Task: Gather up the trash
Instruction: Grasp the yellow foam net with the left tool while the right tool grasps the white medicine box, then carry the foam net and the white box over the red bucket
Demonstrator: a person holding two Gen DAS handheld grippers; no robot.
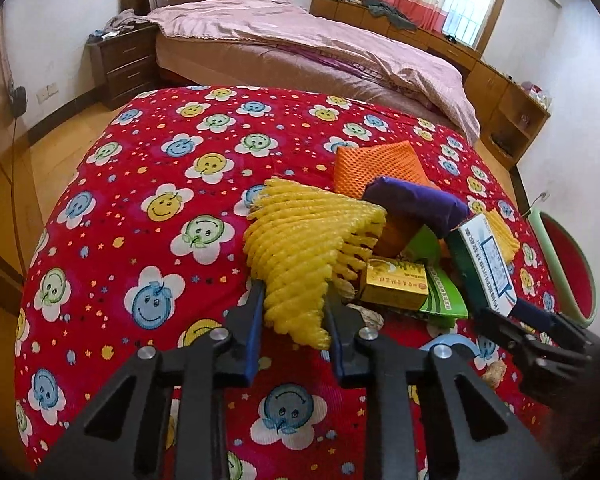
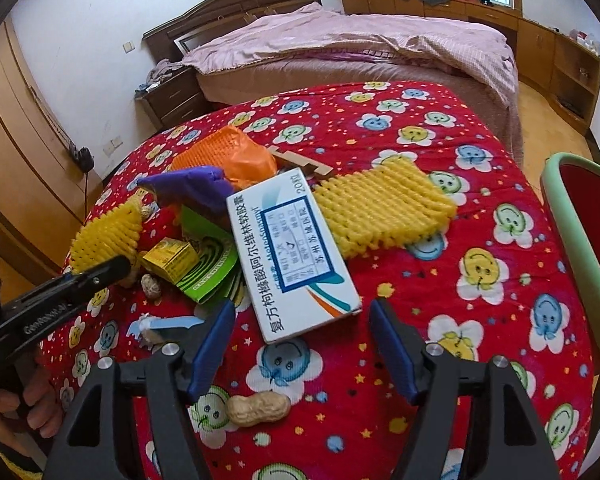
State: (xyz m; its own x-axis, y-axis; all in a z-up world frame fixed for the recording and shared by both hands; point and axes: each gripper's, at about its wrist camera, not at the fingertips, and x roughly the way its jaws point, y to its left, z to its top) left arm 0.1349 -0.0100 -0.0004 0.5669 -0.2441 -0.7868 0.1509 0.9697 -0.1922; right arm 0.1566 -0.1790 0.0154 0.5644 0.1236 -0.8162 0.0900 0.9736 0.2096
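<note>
Left tongs (image 1: 294, 300) pinch a yellow foam net (image 1: 300, 248) on the red tabletop (image 1: 160, 128) — right tongs (image 2: 302, 320) gape wide, straddling the white box (image 2: 288, 256).

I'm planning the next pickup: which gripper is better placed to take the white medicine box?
Right. The right gripper stands open with the white medicine box just ahead of its fingers, while the left gripper is shut on a yellow foam net.
</note>
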